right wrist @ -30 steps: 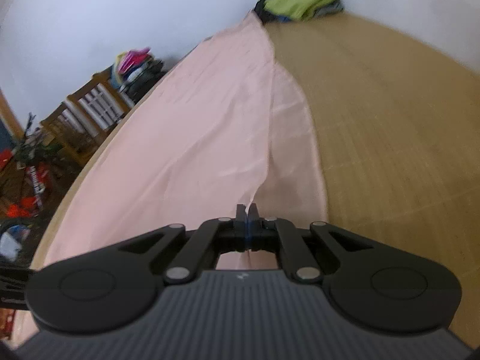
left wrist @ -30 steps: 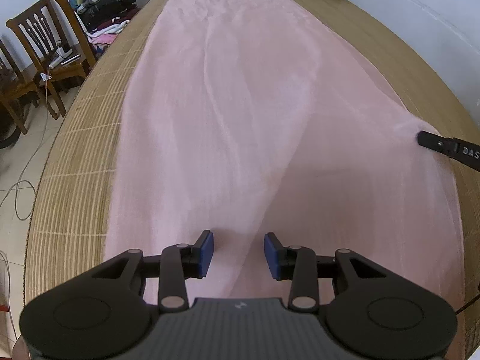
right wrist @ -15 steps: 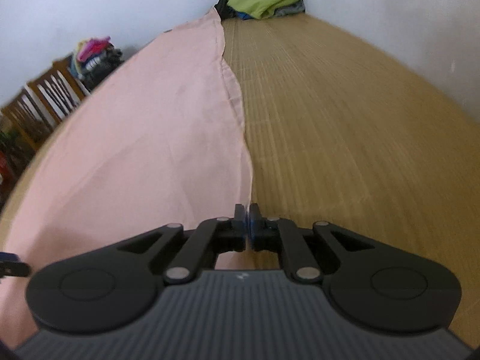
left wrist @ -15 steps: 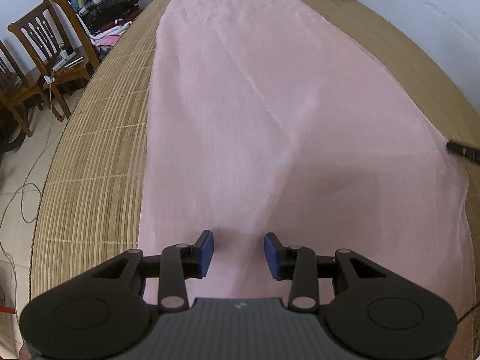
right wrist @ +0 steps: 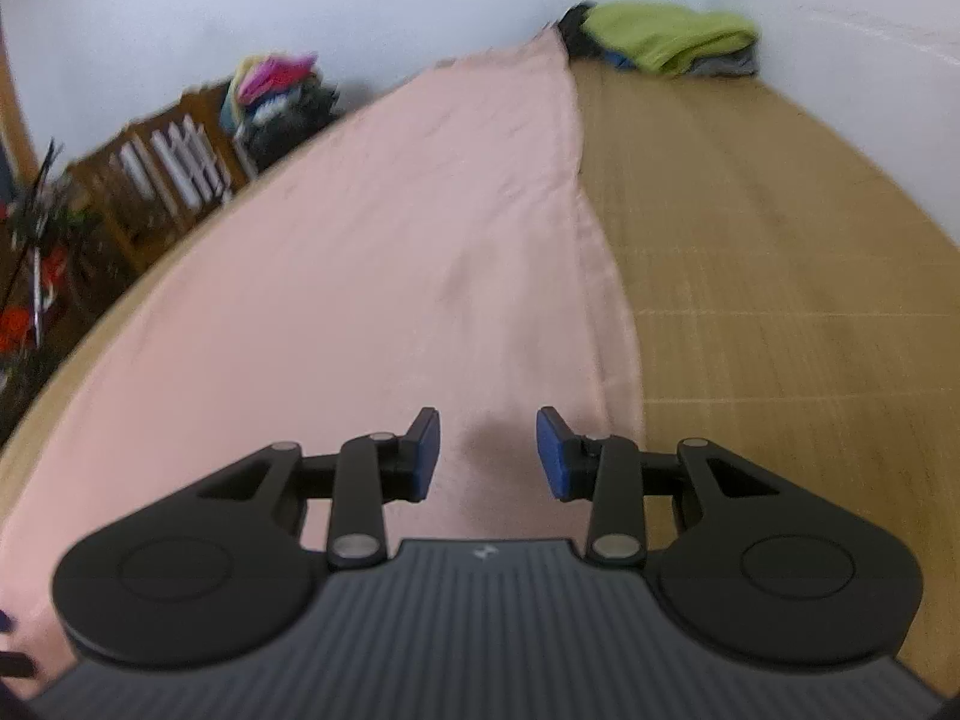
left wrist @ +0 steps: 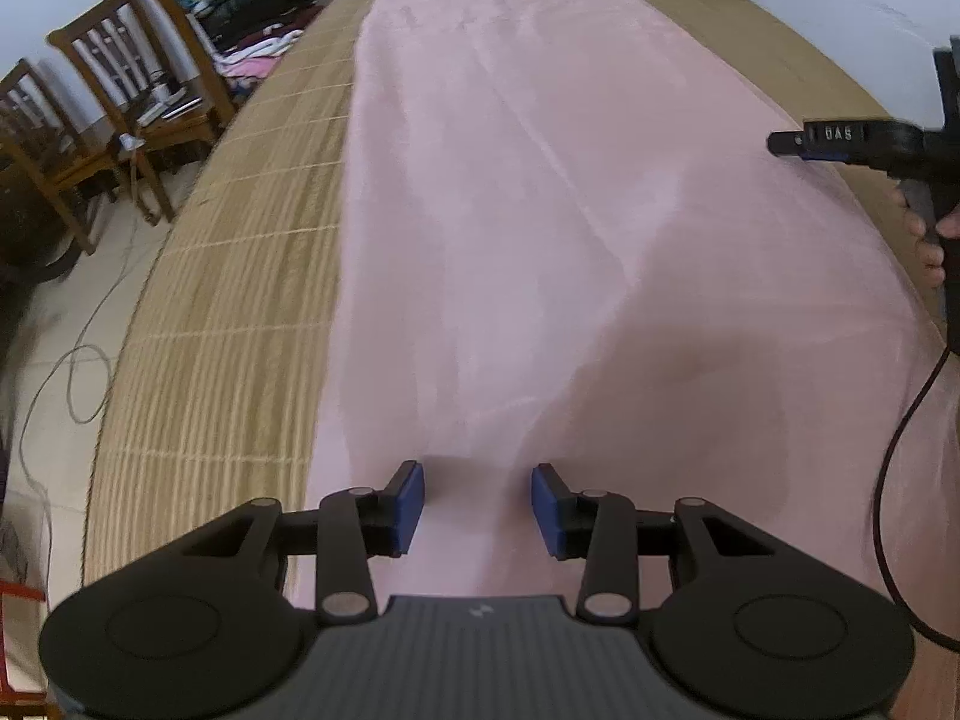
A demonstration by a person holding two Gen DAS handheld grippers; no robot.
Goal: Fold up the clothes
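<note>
A long pink cloth (left wrist: 540, 210) lies spread lengthwise on the bamboo mat (left wrist: 240, 312). My left gripper (left wrist: 477, 507) hovers just over the cloth's near end, its jaws opening with only flat fabric under the gap, nothing pinched. My right gripper (right wrist: 487, 453) hangs over the cloth (right wrist: 372, 300) close to its right edge; its jaws are opening and no fabric is between the blue pads (right wrist: 427, 450). In the left wrist view the right gripper (left wrist: 792, 141) shows at the right edge, with a hand (left wrist: 924, 240) on it.
A green and dark pile of clothes (right wrist: 666, 36) sits at the mat's far end by the wall. Wooden chairs (left wrist: 132, 78) and a stack of clothes (left wrist: 246, 0) stand off the mat's left side. Bare mat (right wrist: 780, 300) stretches right of the cloth. A cable (left wrist: 888, 468) trails from the right gripper.
The right gripper, shut on the cloth's right edge before, has opened and let it go, swinging left over the cloth. The cloth has settled flatter. The left gripper stays in place.
</note>
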